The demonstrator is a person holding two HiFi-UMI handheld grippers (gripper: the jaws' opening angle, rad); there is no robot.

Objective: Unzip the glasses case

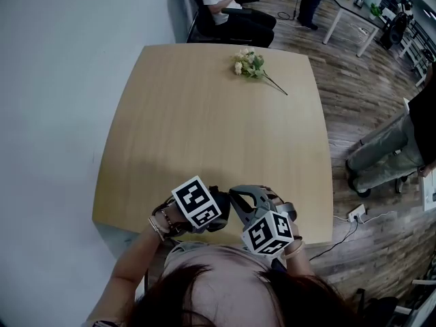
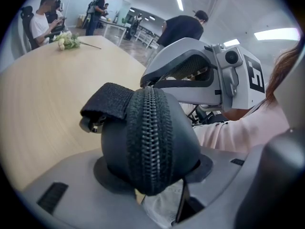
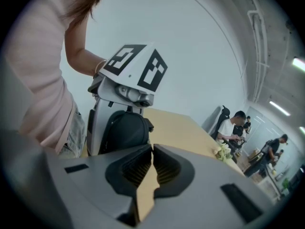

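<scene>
- Left gripper (image 2: 150, 178): jaws set wide and clamped on the black glasses case (image 2: 143, 142), gripped low on its rounded body, with the end of the case standing out ahead of the jaws.
- Zipper (image 2: 151, 128): fully closed, running up the middle of the case between the two jaws and facing this gripper's camera.
- Right gripper (image 3: 151, 149): jaws drawn narrow, tips all but meeting, nothing between them; hovering just beside the case, near its far end, not yet on it.
- Fabric strap (image 2: 102, 99) with a small metal piece under it, at the far end of the case and left of the zipper: probably the pull, though not certain from here.
- For the step in hand: open the right jaws only a little, then pinch the strap or its metal piece squarely, well back from the very tips.
- Keep the left grip firm and still, so as not to let the smooth case twist or slide out.
- Pull along the zipper line, following the curve round the end, not away from the case.
- Avoid crushing the case: enough squeeze to hold, no more.
- Count: one glasses case, one zipper, one strap, two grippers.
- Further off, past both tools: one table (image 1: 204, 128), one bunch of flowers (image 1: 250, 65), at least three people in the room (image 2: 183, 27).
</scene>
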